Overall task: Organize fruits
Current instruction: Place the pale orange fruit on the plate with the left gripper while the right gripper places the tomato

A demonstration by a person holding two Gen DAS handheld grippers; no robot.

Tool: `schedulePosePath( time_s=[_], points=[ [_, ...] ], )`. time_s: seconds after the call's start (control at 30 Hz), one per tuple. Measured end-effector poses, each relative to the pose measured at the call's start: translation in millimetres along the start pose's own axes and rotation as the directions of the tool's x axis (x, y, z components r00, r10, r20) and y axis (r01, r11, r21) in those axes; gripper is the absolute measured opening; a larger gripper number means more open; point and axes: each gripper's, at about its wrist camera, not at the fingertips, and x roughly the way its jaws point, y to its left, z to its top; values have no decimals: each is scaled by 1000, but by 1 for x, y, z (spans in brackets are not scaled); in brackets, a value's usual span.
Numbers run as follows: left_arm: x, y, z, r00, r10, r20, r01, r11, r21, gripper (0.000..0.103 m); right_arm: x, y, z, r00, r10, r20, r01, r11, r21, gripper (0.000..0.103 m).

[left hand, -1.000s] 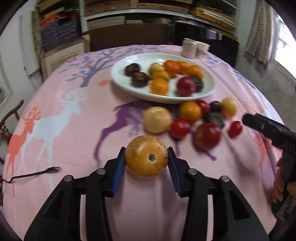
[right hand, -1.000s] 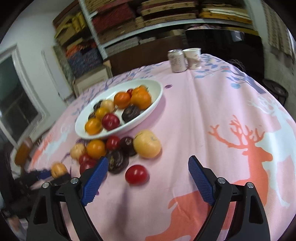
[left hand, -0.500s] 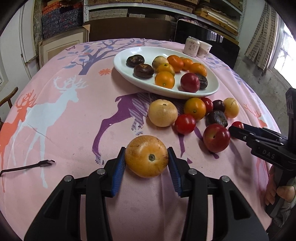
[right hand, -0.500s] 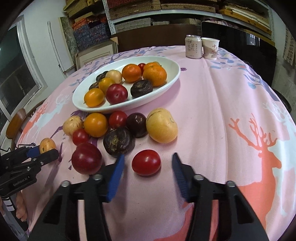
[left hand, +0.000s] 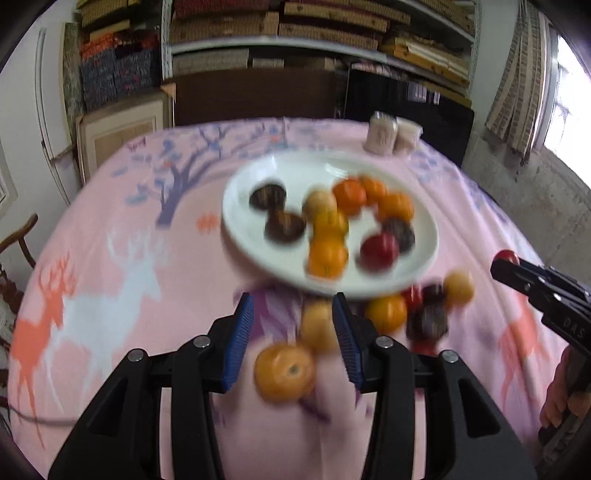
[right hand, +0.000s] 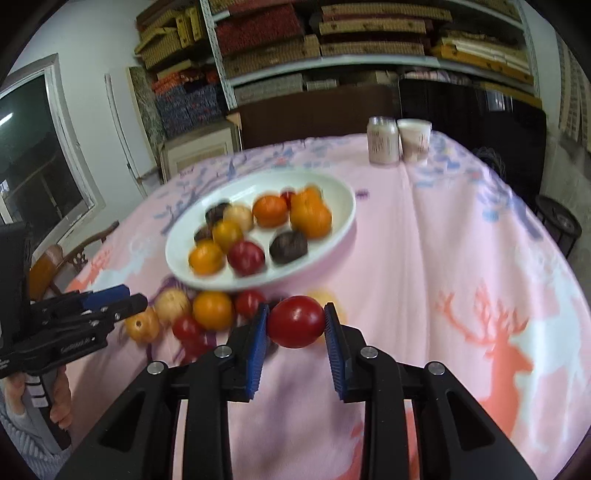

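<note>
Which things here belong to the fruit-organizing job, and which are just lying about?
Job: small red fruit clamped in the right gripper; yellow-orange fruit by the left gripper; loose fruits on the cloth; white oval plate with fruit.
Lying about: drink can; paper cup; wooden chair; shelved boxes.

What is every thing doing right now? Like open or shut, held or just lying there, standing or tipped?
right gripper: jaws just closed, shut on the red fruit
left gripper: open, gripping nothing
orange fruit: loose, below the left gripper, touching neither pad
white plate: holding many fruits
fruit pile: lying on the tablecloth beside the plate
can: upright
paper cup: upright
</note>
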Motion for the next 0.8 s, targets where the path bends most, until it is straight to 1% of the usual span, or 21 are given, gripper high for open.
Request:
schedulePosePath(
  time_s=[0.07, 0.1, 0.13, 0.17, 0.2, 0.23, 0.27, 0.3, 0.33, 0.37, 0.4, 0.47, 0.53, 0.57, 0.63, 0.67, 0.7, 0.73, 0.77, 0.8],
  points=[
    [8, 3, 24, 1000, -25, 17, 26, 999, -23, 43, 5, -2, 22, 1000, 9, 24, -9, 1000, 9, 31],
    [14, 4, 35, 999, -23, 25, 23, 999, -30, 43, 14, -4, 36, 999, 1, 34, -2, 1000, 9, 31],
    [19, 4, 42, 1000, -10, 30, 11, 999, -30, 43, 20, -5, 42, 999, -4, 34, 3, 1000, 11, 31],
    [23, 6, 48, 999, 24, 32, -23, 999, -27, 43, 32, -8, 51, 1000, -5, 26, 4, 1000, 21, 31],
    [25, 8, 50, 999, 42, 28, -42, 999, -26, 42, 38, -11, 54, 1000, -2, 19, 2, 999, 34, 31],
    [23, 11, 47, 999, 39, 24, -39, 999, -21, 44, 43, -14, 55, 1000, 5, 13, -6, 999, 52, 31],
    [17, 13, 39, 999, 31, 24, -31, 1000, -5, 49, 47, -18, 53, 1000, 16, 10, -17, 998, 65, 31],
    [13, 15, 30, 999, 42, 20, -42, 999, 12, 54, 47, -18, 50, 1000, 21, 9, -21, 998, 65, 31],
    [10, 18, 18, 998, 64, 12, -64, 997, 30, 64, 49, -18, 45, 1000, 19, 10, -20, 998, 61, 31],
    [6, 21, 5, 997, 82, 1, -82, 996, 39, 67, 51, -19, 41, 1000, 16, 6, -16, 998, 61, 31],
    [5, 24, -5, 997, 82, -12, -82, 996, 48, 67, 53, -18, 38, 1000, 18, -2, -18, 998, 67, 31],
    [2, 23, -26, 997, 62, -50, -58, 995, 79, 67, 55, -16, 36, 999, 38, -14, -37, 997, 72, 31],
    [1, 18, -39, 996, 58, -62, -52, 993, 103, 67, 52, -13, 35, 999, 32, 1, -32, 998, 56, 31],
    [2, 12, -45, 996, 52, -68, -42, 990, 132, 67, 52, -12, 35, 1000, 30, 4, -31, 998, 54, 31],
    [9, 3, -50, 995, 71, -68, -58, 982, 178, 67, 53, -13, 34, 999, 36, 2, -36, 998, 58, 31],
    [13, 0, -52, 994, 83, -70, -69, 979, 191, 66, 54, -13, 33, 999, 35, -1, -35, 998, 60, 31],
    [16, -2, -53, 994, 73, -79, -56, 980, 193, 63, 54, -14, 32, 999, 34, -3, -34, 997, 63, 31],
    [20, -1, -54, 995, 52, -91, -34, 982, 188, 49, 55, -15, 32, 999, 36, -4, -35, 997, 66, 31],
    [25, 1, -54, 994, 10, -113, 10, 985, 171, 41, 55, -16, 32, 999, 37, -5, -37, 997, 69, 31],
    [26, 1, -55, 993, 0, -114, 19, 986, 164, 41, 55, -17, 32, 999, 38, -5, -38, 997, 72, 31]
  ],
)
